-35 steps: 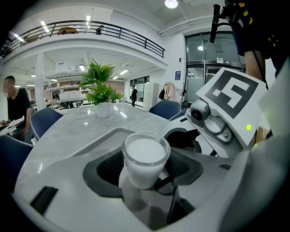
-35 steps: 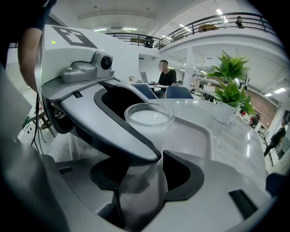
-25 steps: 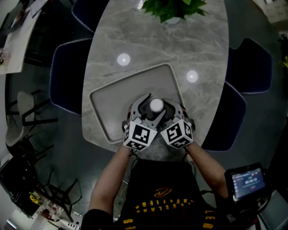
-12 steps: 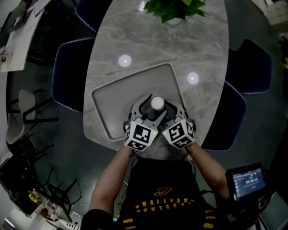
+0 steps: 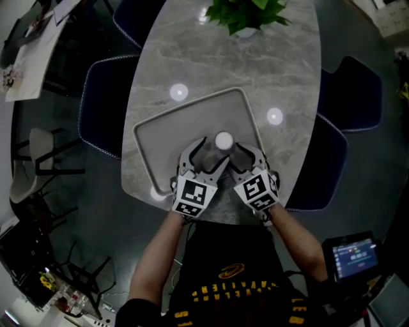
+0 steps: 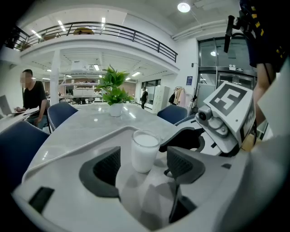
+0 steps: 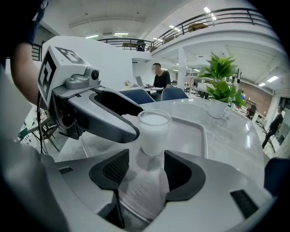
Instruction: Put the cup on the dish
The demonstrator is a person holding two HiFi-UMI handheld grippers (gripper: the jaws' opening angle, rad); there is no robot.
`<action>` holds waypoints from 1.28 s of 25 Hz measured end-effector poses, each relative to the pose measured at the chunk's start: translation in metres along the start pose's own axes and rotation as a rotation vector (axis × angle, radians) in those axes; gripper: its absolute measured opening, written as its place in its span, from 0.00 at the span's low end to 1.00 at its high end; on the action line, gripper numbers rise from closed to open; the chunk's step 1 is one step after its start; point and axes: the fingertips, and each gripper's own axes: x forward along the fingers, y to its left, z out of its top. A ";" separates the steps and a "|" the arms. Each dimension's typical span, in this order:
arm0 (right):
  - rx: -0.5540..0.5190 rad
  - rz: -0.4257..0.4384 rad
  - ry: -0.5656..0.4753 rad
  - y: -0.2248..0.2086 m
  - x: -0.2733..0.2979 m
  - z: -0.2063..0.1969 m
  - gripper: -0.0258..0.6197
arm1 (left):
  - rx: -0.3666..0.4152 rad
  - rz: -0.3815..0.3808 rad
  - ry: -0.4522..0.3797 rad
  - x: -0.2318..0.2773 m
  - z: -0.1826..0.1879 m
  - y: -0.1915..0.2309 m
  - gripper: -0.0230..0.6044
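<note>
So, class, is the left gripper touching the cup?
Apart. In its own view the left gripper stands open around the cup, bare tray showing on both sides.

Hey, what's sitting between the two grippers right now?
A cup with white contents, upright on the dish, stands between the left gripper and the right gripper. Both have their jaws apart and neither clamps it. The head view shows this best.

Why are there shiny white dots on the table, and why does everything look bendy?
Head view: the dots are glare, probably ceiling lamps mirrored in the glossy table. Left gripper view: one lamp shows overhead; the wide lens bends the railing and darkens the corners.
</note>
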 end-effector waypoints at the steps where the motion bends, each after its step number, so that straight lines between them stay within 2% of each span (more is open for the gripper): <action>1: 0.002 -0.004 -0.003 -0.001 -0.001 -0.001 0.41 | -0.003 0.005 -0.001 -0.002 0.000 0.001 0.53; 5: 0.040 -0.007 -0.018 -0.001 -0.003 -0.002 0.41 | -0.016 0.010 0.009 -0.011 -0.005 0.002 0.53; 12: 0.111 -0.015 -0.068 -0.008 -0.015 0.000 0.41 | -0.094 0.045 0.001 -0.033 -0.016 0.001 0.53; 19: 0.187 0.040 -0.107 -0.006 -0.017 0.001 0.40 | -0.179 0.068 -0.015 -0.052 -0.025 -0.004 0.53; 22: 0.200 0.069 -0.129 0.000 -0.017 0.004 0.40 | -0.219 0.048 -0.044 -0.056 -0.018 -0.013 0.51; 23: 0.197 0.074 -0.137 0.002 -0.017 0.007 0.40 | -0.230 0.037 -0.058 -0.057 -0.014 -0.016 0.47; 24: 0.192 0.075 -0.146 0.003 -0.018 0.011 0.33 | -0.240 0.026 -0.068 -0.059 -0.013 -0.019 0.43; 25: 0.188 0.075 -0.155 0.003 -0.018 0.015 0.18 | -0.247 0.017 -0.075 -0.060 -0.013 -0.020 0.39; 27: 0.185 0.075 -0.169 0.003 -0.017 0.021 0.05 | -0.258 0.008 -0.086 -0.064 -0.011 -0.021 0.29; 30: 0.193 0.083 -0.188 0.002 -0.020 0.026 0.05 | -0.273 0.015 -0.111 -0.069 -0.004 -0.022 0.11; 32: 0.202 0.084 -0.215 0.000 -0.022 0.032 0.05 | -0.279 0.038 -0.121 -0.072 -0.004 -0.019 0.05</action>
